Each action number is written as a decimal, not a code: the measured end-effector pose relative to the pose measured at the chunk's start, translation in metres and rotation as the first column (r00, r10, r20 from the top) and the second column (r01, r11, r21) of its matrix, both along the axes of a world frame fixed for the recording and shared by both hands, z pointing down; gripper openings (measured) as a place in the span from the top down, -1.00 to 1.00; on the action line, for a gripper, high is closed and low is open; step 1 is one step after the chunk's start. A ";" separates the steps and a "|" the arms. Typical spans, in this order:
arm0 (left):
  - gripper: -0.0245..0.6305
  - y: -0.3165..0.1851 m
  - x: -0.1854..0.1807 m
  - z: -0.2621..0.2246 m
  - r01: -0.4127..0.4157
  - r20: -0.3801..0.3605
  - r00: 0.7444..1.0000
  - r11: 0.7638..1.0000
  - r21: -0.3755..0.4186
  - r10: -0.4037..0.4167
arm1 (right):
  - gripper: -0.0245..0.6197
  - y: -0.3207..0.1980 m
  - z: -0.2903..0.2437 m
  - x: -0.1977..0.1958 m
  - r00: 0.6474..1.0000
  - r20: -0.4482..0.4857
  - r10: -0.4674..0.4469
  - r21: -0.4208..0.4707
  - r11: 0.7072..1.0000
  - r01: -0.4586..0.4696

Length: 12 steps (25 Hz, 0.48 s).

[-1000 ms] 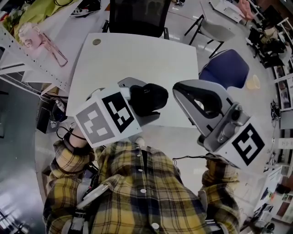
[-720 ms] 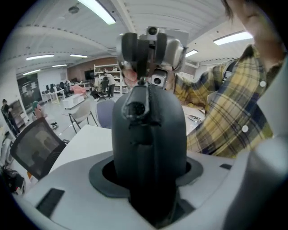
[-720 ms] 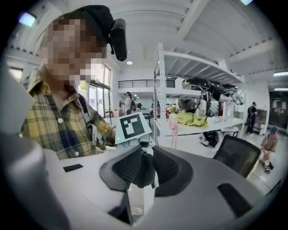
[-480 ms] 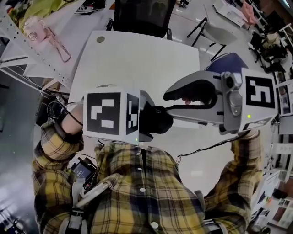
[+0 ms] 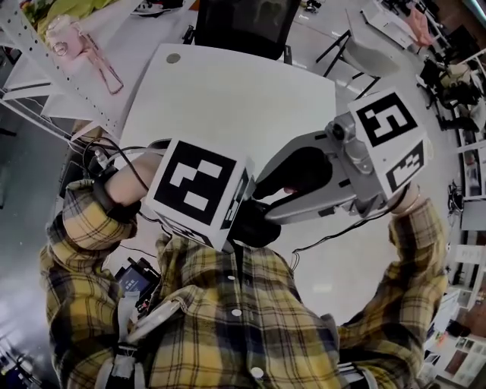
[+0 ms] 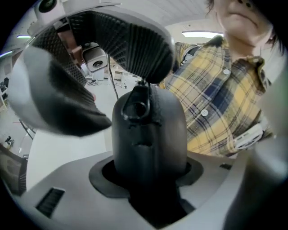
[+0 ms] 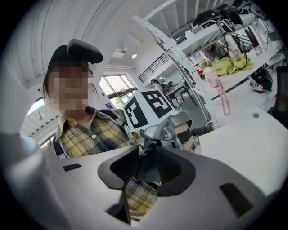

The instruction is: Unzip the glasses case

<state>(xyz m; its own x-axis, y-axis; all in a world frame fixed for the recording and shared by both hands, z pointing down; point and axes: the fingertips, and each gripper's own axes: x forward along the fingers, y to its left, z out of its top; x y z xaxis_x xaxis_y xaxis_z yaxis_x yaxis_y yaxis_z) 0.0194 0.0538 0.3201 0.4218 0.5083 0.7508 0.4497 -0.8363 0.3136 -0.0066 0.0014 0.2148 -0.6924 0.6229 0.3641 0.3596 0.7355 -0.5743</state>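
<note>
A black glasses case stands upright between the left gripper's jaws, its zipper pull at the top. My left gripper is shut on it. In the head view the case sits close to the person's chest, between the two marker cubes. My right gripper reaches in from the right, and its jaws are opening, spread above and below the case's top end. In the right gripper view the case's tip shows between the spread jaws, and no pad presses on it. One ribbed pad of the right gripper hangs over the case.
Behind the grippers is a white table, with a black chair at its far side. A metal shelf with a pink bottle stands at the left. The person's plaid shirt is directly below the case.
Both grippers swung in toward the chest. The right gripper rolled so its marker cube rose, and its jaws spread apart. The left cube turned and the case sank lower.
</note>
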 end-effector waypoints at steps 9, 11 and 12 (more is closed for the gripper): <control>0.18 0.011 0.001 -0.001 -0.057 -0.006 0.998 0.997 -0.045 0.057 | 0.60 0.006 0.007 -0.004 0.999 0.011 -0.048 -0.146 0.988 0.049; 0.18 0.010 0.002 -0.004 -0.051 -0.017 0.999 0.997 -0.054 0.050 | 0.60 0.006 0.003 -0.002 0.999 0.017 -0.047 -0.177 0.983 0.050; 0.18 0.010 0.003 -0.006 -0.049 -0.023 0.999 0.997 -0.057 0.048 | 0.60 0.007 0.001 -0.001 0.999 0.021 -0.047 -0.188 0.981 0.050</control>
<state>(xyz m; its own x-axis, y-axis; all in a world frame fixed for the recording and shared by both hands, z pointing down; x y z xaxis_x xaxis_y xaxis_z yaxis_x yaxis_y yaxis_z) 0.0229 0.0635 0.3143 0.4111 0.5709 0.7107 0.4965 -0.7940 0.3506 -0.0075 0.0079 0.2156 -0.6645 0.7123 0.2259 0.4024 0.5958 -0.6951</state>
